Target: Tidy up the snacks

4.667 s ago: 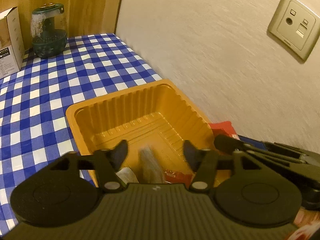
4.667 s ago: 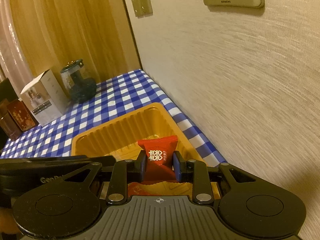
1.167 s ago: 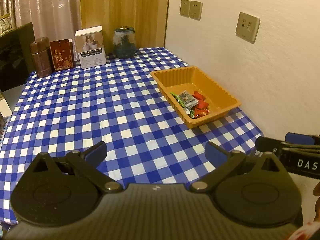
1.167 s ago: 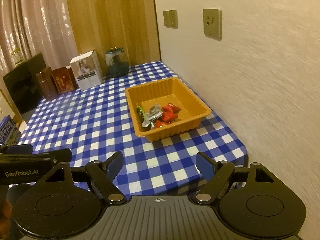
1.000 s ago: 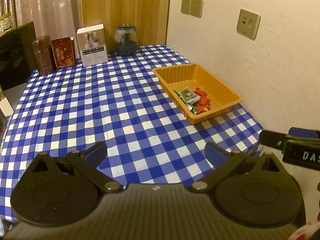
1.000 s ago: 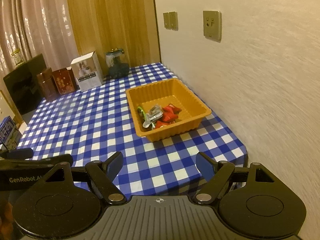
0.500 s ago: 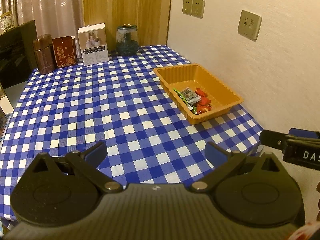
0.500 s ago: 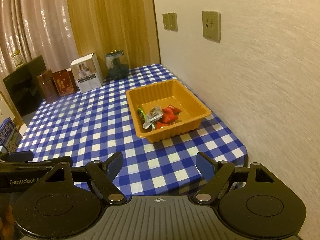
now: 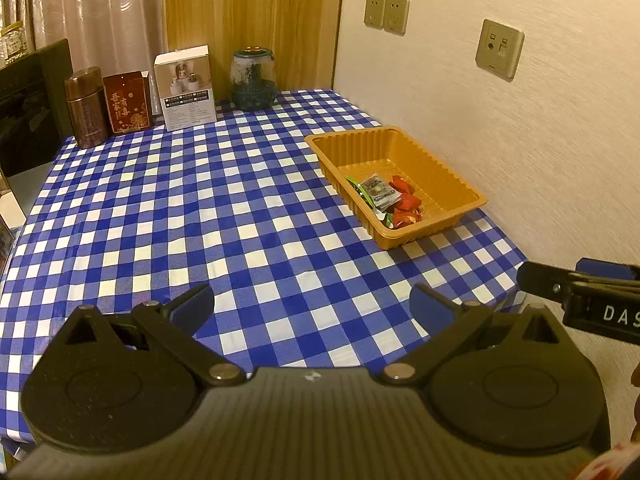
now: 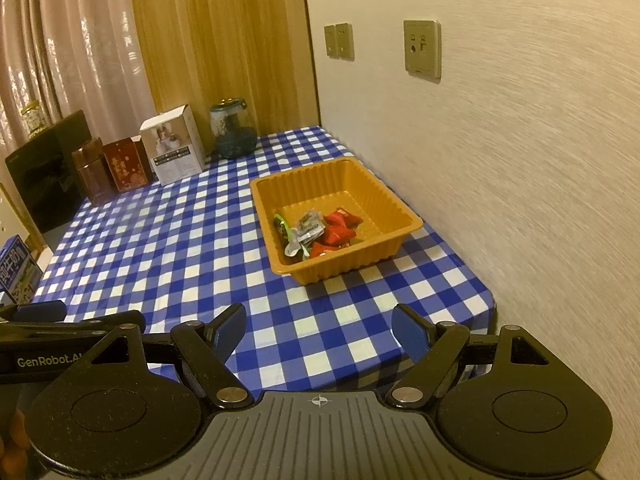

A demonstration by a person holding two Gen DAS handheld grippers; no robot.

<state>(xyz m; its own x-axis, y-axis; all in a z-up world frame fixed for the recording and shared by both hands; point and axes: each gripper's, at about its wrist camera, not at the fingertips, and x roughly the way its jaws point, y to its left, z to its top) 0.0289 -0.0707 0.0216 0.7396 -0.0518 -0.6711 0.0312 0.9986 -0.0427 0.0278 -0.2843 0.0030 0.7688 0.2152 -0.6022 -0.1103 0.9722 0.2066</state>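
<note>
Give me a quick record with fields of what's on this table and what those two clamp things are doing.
table cover: blue-and-white checked cloth
tray: orange plastic tray, near the wall
tray contents: red candy wrappers, a silvery packet, a green wrapper
back row: brown canister, red box, white box, glass jar
left hand-held gripper: open, empty
right hand-held gripper: open, empty

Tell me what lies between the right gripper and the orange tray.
Only bare checked tablecloth separates the right gripper from the orange tray, as the right wrist view shows.
</note>
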